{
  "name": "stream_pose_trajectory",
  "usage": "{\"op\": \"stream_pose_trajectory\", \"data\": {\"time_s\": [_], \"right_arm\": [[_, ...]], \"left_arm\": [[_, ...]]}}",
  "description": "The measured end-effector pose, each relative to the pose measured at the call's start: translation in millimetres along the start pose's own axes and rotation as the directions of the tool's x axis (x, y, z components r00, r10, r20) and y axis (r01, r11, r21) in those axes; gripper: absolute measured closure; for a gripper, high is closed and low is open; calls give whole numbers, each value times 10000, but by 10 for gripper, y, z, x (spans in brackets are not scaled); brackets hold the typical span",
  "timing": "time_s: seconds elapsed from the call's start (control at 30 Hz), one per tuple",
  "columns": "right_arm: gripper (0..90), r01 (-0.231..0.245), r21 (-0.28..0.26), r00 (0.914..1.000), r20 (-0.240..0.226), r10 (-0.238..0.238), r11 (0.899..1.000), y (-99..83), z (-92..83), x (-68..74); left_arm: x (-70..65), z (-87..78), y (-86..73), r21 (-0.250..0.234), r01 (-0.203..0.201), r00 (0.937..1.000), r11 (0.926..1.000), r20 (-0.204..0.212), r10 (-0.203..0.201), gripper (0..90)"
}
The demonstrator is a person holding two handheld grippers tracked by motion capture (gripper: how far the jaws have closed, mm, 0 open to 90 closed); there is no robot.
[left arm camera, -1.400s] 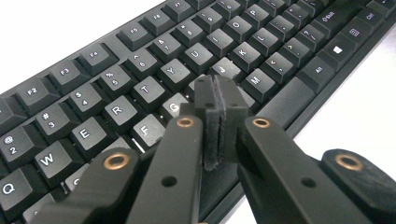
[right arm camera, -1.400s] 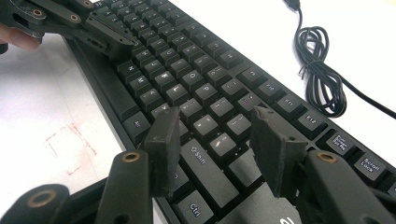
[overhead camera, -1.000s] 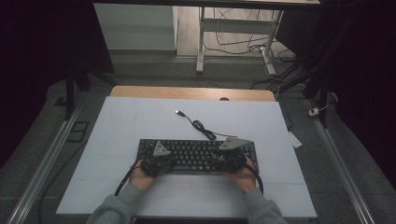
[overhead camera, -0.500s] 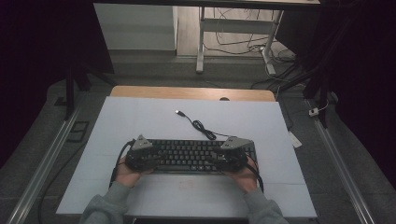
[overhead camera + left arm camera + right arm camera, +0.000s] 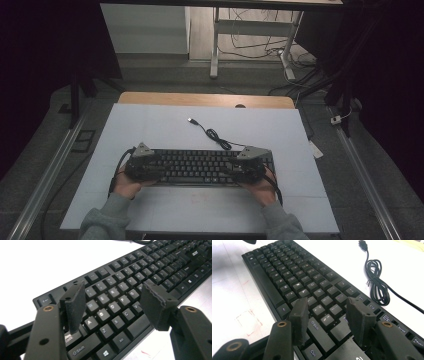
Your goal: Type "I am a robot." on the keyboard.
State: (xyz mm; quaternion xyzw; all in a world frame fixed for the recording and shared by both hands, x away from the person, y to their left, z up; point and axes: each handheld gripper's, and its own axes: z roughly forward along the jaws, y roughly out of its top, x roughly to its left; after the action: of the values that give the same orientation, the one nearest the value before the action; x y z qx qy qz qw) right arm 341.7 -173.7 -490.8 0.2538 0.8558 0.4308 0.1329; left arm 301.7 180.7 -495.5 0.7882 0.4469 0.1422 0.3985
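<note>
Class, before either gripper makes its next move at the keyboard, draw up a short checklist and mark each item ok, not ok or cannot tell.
1. Keyboard flat on the white table: ok.
2. Left gripper jaws just opened, nothing pinched between them: ok.
3. Right gripper jaws apart above the keys: ok.
4. Whether either gripper's pads touch a key: cannot tell.
5. Cable lies behind the keyboard, away from both grippers: ok.

Grey sleeves (image 5: 107, 220) are worn, and each black gripper (image 5: 142, 167) is topped by a grey three-cornered plate, with brass-ringed screw holes and ridged dark pads (image 5: 75, 306).
</note>
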Motion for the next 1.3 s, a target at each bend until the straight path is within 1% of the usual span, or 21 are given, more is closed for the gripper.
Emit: {"op": "stream_pose_trajectory", "data": {"time_s": [0.1, 0.27, 0.6, 0.73, 0.9, 1.03, 1.1, 1.23, 1.3], "right_arm": [[529, -11, 2, 10000, 16, 11, 10000, -1, 2, 2], [529, 1, -21, 10000, 54, -1, 10000, 0, -5, -2], [528, 10, -27, 10000, 49, -10, 10000, 3, -2, 0], [529, -9, -33, 10000, 64, 9, 10000, 22, -15, 0], [534, -322, -61, 9993, 211, 323, 9995, 59, -24, -4], [544, -361, -68, 9991, 237, 363, 9993, 98, 14, 1], [557, -368, -35, 9991, 232, 368, 9993, 119, 34, 6], [644, -345, 119, 9993, 124, 343, 9993, 167, 106, 22], [703, -347, 136, 9994, -51, 348, 9993, 185, 143, 26]], "left_arm": [[3, 5, -4, 45, -3, 10000, 10000, -42, 3, 360], [-19, 29, 0, 148, -117, 9999, 9998, -29, 118, 353], [-19, 61, -6, 276, -104, 9998, 9996, -137, 107, 348], [-35, 80, -4, 348, -178, 9997, 9992, -134, 183, 346], [-49, 82, -1, 342, -214, 9996, 9992, -177, 220, 345], [-54, 91, -4, 370, -253, 9995, 9990, -161, 259, 344], [-53, 97, -6, 387, -253, 9995, 9989, -176, 260, 344], [-53, 94, -9, 324, -284, 9993, 9991, -247, 292, 345], [-54, 90, -9, 285, -291, 9992, 9992, -271, 298, 345]]}}
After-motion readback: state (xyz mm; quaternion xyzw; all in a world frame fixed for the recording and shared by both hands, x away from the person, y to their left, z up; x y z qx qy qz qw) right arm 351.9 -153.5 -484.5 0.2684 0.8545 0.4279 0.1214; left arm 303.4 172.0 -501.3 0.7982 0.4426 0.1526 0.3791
